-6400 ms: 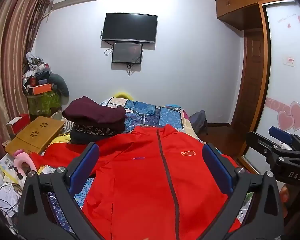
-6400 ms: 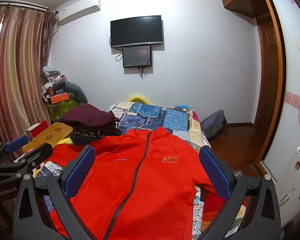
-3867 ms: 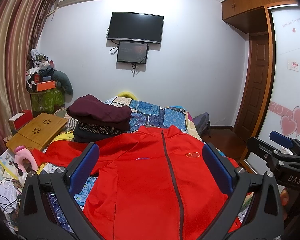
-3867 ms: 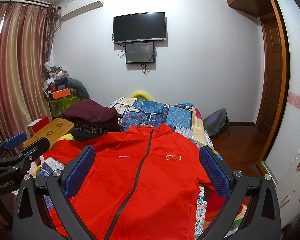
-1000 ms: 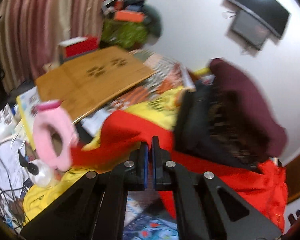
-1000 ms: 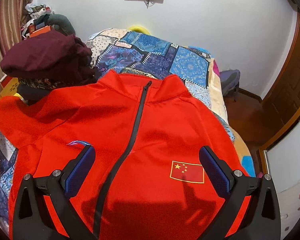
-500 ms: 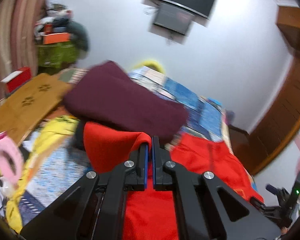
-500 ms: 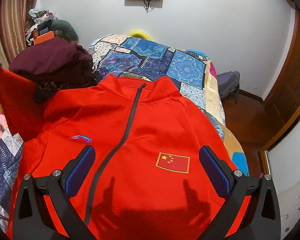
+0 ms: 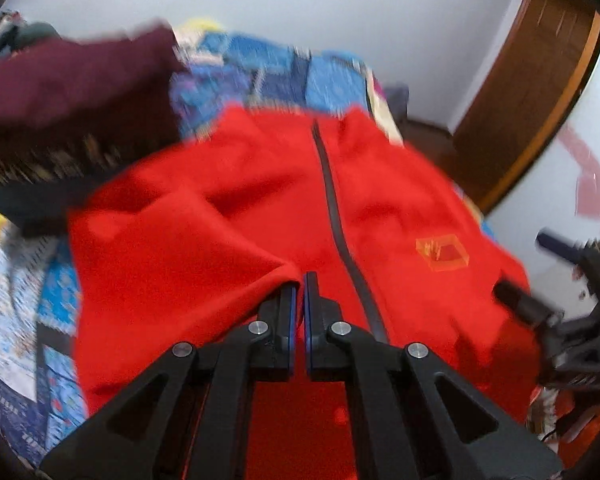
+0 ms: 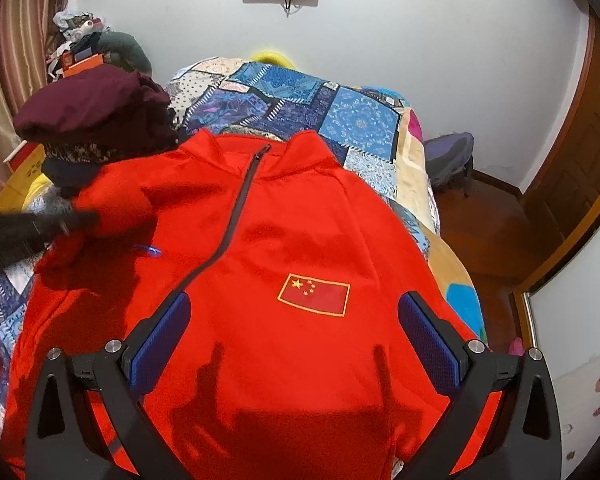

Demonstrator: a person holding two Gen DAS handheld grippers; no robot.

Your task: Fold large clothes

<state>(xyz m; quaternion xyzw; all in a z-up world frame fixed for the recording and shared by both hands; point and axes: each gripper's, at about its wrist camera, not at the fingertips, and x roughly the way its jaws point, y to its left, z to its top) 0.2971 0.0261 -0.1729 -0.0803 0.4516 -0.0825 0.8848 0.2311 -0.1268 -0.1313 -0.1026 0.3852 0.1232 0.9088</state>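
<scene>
Folding had barely begun: the red jacket (image 10: 284,248) lay front-up and zipped on the quilted bed (image 10: 340,120), body flat. The left tool (image 9: 299,280) was clenched on the sleeve (image 9: 188,240), holding it over the chest. The right tool (image 10: 294,328) hovered released above the hem. Other sleeve and body folds remained.

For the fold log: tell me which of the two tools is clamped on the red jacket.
The left tool: shut on a fold of the red jacket. The right tool hangs open above it.
</scene>
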